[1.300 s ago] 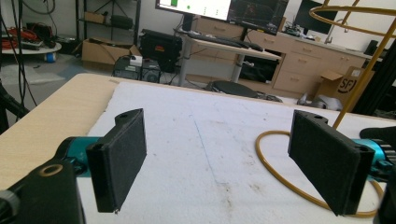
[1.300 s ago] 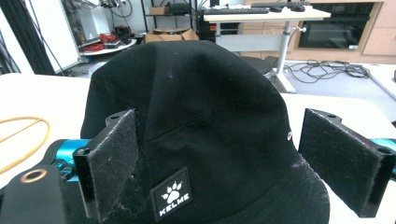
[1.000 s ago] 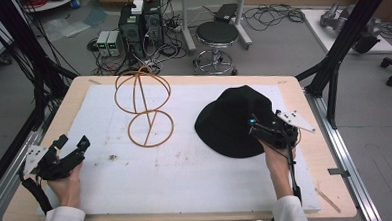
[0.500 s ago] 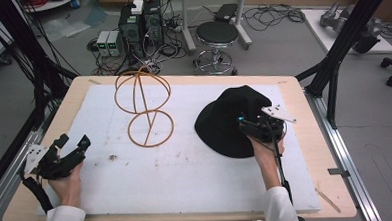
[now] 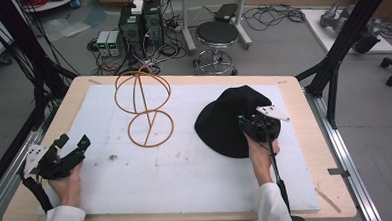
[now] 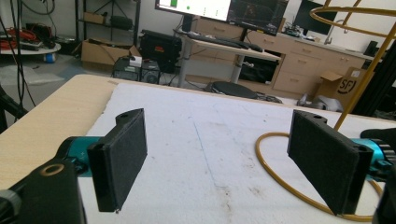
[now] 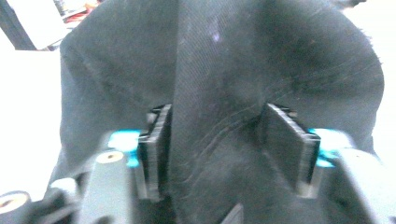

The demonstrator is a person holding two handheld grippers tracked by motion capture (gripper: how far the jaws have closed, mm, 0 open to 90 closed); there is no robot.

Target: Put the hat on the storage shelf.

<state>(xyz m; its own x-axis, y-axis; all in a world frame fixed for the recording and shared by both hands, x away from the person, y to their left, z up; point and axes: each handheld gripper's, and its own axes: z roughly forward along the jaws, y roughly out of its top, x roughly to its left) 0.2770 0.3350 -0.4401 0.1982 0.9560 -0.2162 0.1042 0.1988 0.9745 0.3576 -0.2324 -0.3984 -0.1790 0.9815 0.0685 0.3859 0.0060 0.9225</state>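
The left hand-held gripper (image 5: 68, 148) is resting at the surface's (image 5: 197, 185) near left corner, jaws spread wide around nothing. The right hand-held gripper (image 7: 229, 140) is pressing into the black hat (image 5: 229, 116) lying right of centre, fabric bunching between its part-closed jaws. Farther back, a wire hat stand (image 5: 145, 110) is standing.

A wire stand (image 5: 144, 110) rises at the far left of the white mat (image 5: 186, 171), with bare mat open in front of it. Right of the stand, a black hat (image 5: 227, 120) blocks the way.
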